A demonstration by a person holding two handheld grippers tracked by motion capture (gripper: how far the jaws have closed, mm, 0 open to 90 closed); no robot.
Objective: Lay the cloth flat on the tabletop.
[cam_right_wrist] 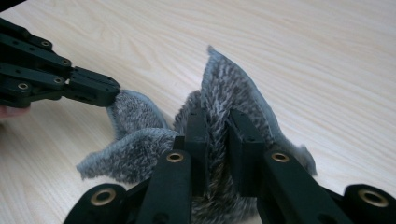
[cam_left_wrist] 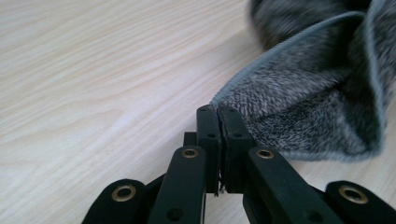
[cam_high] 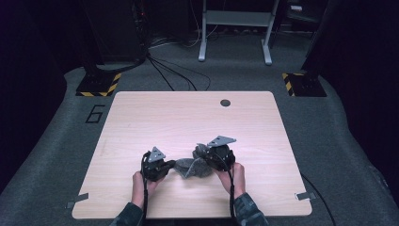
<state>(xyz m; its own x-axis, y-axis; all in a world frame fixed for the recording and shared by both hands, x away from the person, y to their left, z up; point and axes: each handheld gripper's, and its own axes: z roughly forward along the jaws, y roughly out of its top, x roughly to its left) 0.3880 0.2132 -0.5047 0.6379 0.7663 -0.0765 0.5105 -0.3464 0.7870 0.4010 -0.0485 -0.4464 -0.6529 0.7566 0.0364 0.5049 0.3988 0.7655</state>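
Observation:
A grey fuzzy cloth [cam_high: 192, 167] lies crumpled on the light wooden table [cam_high: 188, 117], near the front edge between my two grippers. My left gripper [cam_high: 173, 164] is shut on the cloth's left corner; in the left gripper view the jaws [cam_left_wrist: 218, 112] pinch the hemmed edge of the cloth [cam_left_wrist: 308, 102]. My right gripper [cam_high: 201, 155] is shut on a bunched fold of the cloth [cam_right_wrist: 229, 88], which stands up between its jaws [cam_right_wrist: 217, 121]. In the right gripper view the left gripper [cam_right_wrist: 100, 91] holds the cloth's far corner.
A round dark hole [cam_high: 225, 102] sits near the table's far edge. Tape tabs mark the front corners [cam_high: 306, 196]. Grey carpet, cables and stand bases with yellow-black stripes [cam_high: 99, 85] lie beyond the table.

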